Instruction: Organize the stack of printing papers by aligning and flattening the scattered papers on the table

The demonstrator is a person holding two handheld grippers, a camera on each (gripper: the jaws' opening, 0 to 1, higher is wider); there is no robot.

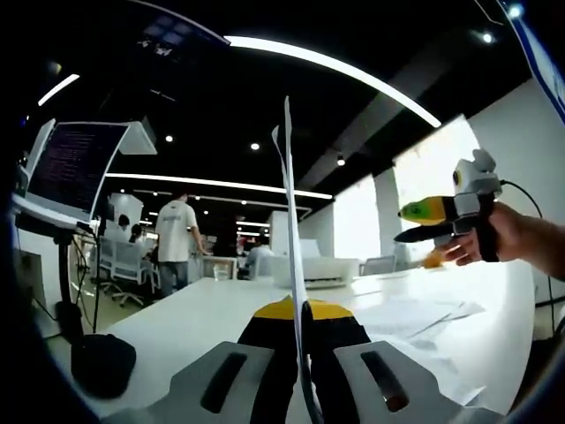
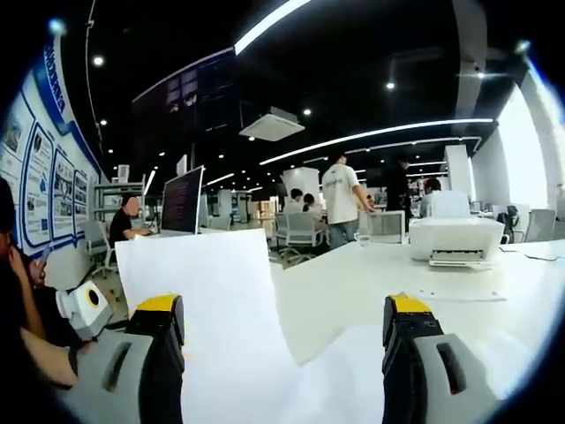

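Paper (image 1: 289,203), thin, white and flat, stood edge-on in the left gripper view, pinched between the black, yellow-tipped jaws of the left tool (image 1: 300,311), which were closed tight on its lower edge. More loose sheets (image 1: 415,314) lay scattered and overlapping on the smooth white bench (image 1: 194,322) to the right. The right tool (image 1: 422,221), green and yellow at its tip, was held above those sheets in a person's hand (image 1: 494,234). In the right gripper view the right tool (image 2: 287,309) had its jaws spread wide, gripping nothing, while the held sheet (image 2: 207,291) showed as a broad, smooth rectangle rising between them. A boxy white printer (image 2: 457,238) sat farther back on the bench (image 2: 353,283).
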